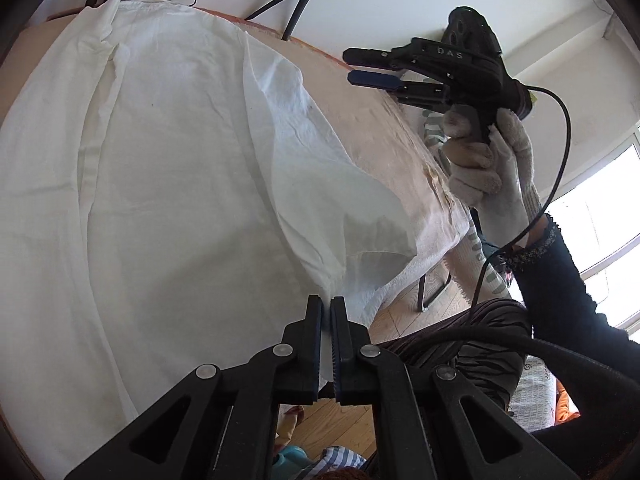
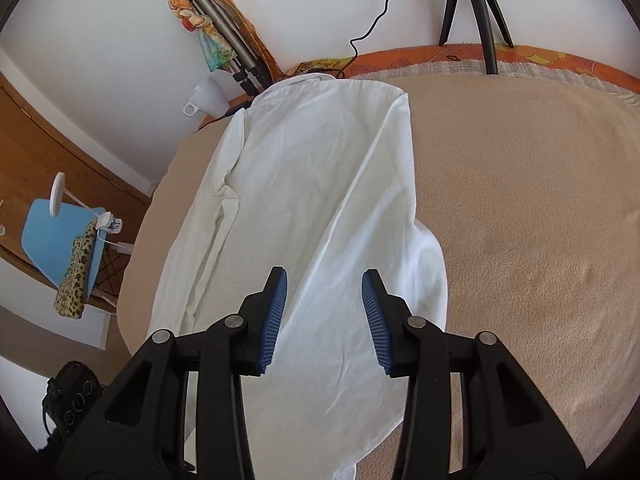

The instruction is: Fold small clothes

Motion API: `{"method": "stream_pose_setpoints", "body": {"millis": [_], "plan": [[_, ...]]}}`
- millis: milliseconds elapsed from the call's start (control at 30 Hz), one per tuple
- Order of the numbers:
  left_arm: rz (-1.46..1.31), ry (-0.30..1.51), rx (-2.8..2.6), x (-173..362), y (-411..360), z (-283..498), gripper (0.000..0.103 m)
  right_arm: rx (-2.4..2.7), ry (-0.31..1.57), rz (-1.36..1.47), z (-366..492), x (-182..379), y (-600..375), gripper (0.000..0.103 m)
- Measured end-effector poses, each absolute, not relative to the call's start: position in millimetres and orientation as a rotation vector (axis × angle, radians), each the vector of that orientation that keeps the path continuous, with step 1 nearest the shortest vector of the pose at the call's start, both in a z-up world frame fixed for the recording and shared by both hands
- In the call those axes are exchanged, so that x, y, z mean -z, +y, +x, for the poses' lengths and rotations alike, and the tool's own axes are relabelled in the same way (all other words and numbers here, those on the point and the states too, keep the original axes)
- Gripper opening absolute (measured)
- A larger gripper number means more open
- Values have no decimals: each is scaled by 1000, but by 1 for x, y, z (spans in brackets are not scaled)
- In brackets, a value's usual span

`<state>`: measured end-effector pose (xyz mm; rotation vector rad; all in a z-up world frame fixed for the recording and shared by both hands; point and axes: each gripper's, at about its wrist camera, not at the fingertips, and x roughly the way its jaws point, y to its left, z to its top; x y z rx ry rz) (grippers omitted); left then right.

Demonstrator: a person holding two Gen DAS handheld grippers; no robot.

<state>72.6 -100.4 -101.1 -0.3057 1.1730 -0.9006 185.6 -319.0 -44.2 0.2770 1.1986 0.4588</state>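
I have the left gripper [image 1: 326, 312] pinched fully closed on a thin edge of the white woven cotton shirt [image 2: 304, 184], near its hem corner at the near edge of the table, and I judge the step in hand is carrying that edge across to make a fold. To do it well I would keep the pinch firm, lift only enough for the cloth to clear itself, and draw it level so the crease runs straight down the shirt's length without dragging the layers beneath. The right gripper [image 2: 325, 312] hovers above the shirt's lower part with its blue ribbed pads [image 2: 276, 312] partly apart and nothing between them; I would use it to pin or take up the matching edge. The shirt lies lengthwise on the beige fleecy table cover [image 2: 520, 200], collar far from me, one sleeve folded along its side. The cloth is light, thin and limp, wrinkling softly and billowing where lifted, so it will sag and slip if tugged. The nap of the cover looks grippy, which should hold the lower layers still.
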Motion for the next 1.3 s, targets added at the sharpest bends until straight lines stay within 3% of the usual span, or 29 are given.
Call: {"method": "stream_pose_setpoints", "body": {"millis": [200, 267, 333, 700, 733, 867, 933, 1100, 1300], "plan": [[-277, 1162, 886, 100, -111, 68, 9, -527, 1143, 297, 73, 3, -351, 44], [-278, 1156, 886, 101, -109, 67, 9, -544, 1148, 305, 42, 6, -354, 58], [-277, 1151, 882, 100, -109, 69, 9, -562, 1152, 301, 19, 14, -352, 64], [-274, 1134, 850, 100, -110, 70, 11, -612, 1210, -17, -7, 65, -294, 65], [-269, 1131, 849, 98, -109, 69, 11, -616, 1207, -26, -6, 66, -292, 62], [-261, 1121, 848, 93, -109, 70, 11, -642, 1252, 66, 3, 75, -294, 20], [-264, 1113, 848, 88, -107, 69, 11, -658, 1279, 135, 7, 78, -297, 9], [-245, 1102, 845, 86, -110, 68, 11, -844, 1323, 855, 14, 95, -341, 8], [-154, 1141, 809, 106, -120, 62, 11, -605, 1443, 824, 10, 128, -363, 8]]}}
